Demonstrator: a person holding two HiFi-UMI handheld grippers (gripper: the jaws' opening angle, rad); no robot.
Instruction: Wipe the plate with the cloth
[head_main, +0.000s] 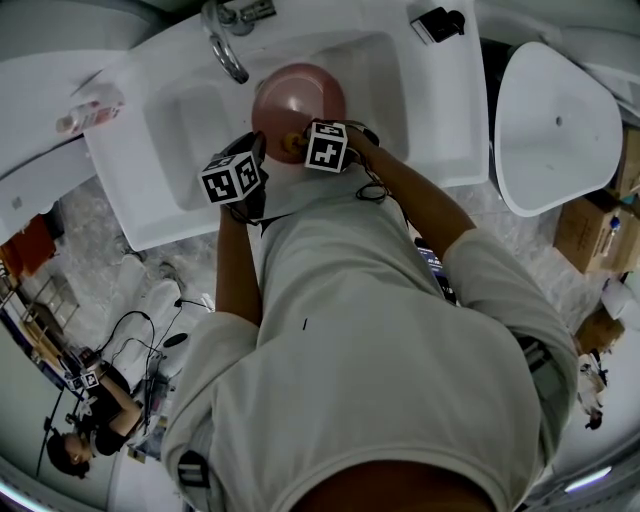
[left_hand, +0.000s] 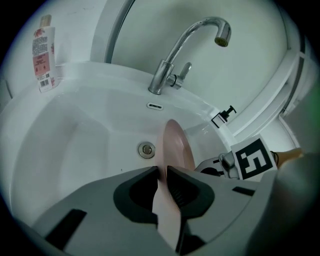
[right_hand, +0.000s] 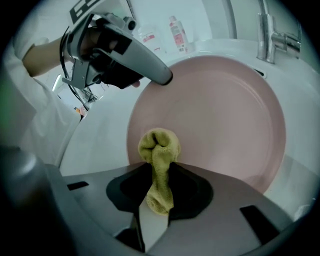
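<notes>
**Plate held on edge over the sink, cloth at its lower rim**

Head view: your left gripper (head_main: 258, 150) and right gripper (head_main: 293, 143) meet at the near rim of the round pink plate (head_main: 300, 92) over the white sink basin (head_main: 180, 110). Left gripper view: its jaws clamp the plate's rim, and the plate runs edge-on straight ahead. Right gripper view: its jaws pinch the bunched yellow-green terry cloth (right_hand: 159, 150), which seems to touch the plate's lower-left face. The bare face spreads up and right, so sweep that way.
</notes>
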